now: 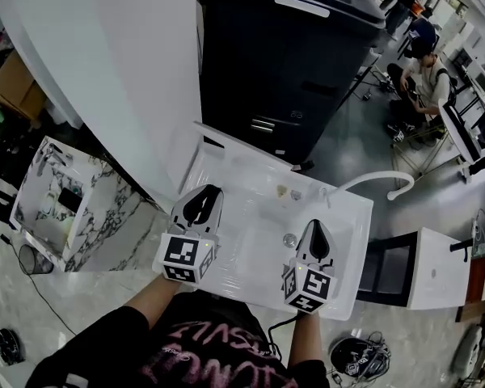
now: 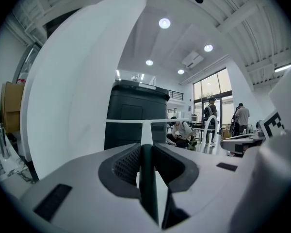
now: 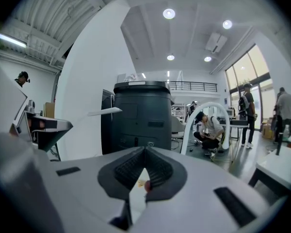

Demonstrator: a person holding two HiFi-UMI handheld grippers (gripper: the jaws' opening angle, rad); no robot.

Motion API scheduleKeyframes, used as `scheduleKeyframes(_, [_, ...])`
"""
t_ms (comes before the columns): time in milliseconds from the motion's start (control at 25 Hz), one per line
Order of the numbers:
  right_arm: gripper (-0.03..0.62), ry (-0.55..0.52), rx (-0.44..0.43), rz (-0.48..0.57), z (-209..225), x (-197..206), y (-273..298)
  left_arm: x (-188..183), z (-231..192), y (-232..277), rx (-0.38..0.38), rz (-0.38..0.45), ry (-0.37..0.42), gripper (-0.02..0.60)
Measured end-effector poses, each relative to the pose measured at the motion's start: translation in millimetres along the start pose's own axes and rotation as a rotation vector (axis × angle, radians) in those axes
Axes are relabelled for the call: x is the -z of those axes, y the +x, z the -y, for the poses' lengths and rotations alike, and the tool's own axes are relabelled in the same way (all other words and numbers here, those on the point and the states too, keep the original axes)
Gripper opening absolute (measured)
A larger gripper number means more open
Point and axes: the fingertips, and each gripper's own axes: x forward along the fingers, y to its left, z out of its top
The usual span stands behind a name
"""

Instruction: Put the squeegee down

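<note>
My left gripper (image 1: 203,197) is shut on the squeegee's dark green handle (image 2: 146,178), which stands upright between the jaws. The white T-shaped blade (image 2: 145,122) stretches level ahead of the jaws. It also shows in the right gripper view as a white squeegee blade (image 3: 105,112) at the left. This gripper hangs over the left part of a white sink (image 1: 250,253). My right gripper (image 1: 315,228) is shut with its tips touching and nothing between them, over the sink's right part near the drain (image 1: 289,239).
A curved white faucet (image 1: 380,180) rises at the sink's back right. A large black bin (image 1: 291,47) stands behind the sink, a white column (image 1: 105,55) to its left. A marble-patterned counter (image 1: 56,200) is at far left. A person (image 1: 420,71) crouches far behind.
</note>
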Motion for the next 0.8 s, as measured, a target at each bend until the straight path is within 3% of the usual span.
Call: scheduleKeyframes(800, [0.021, 0.030, -0.101, -0.071, 7.7, 32.6, 35.5, 35.4, -0.7, 23.6, -0.085, -0.110, 0.008, 0.085])
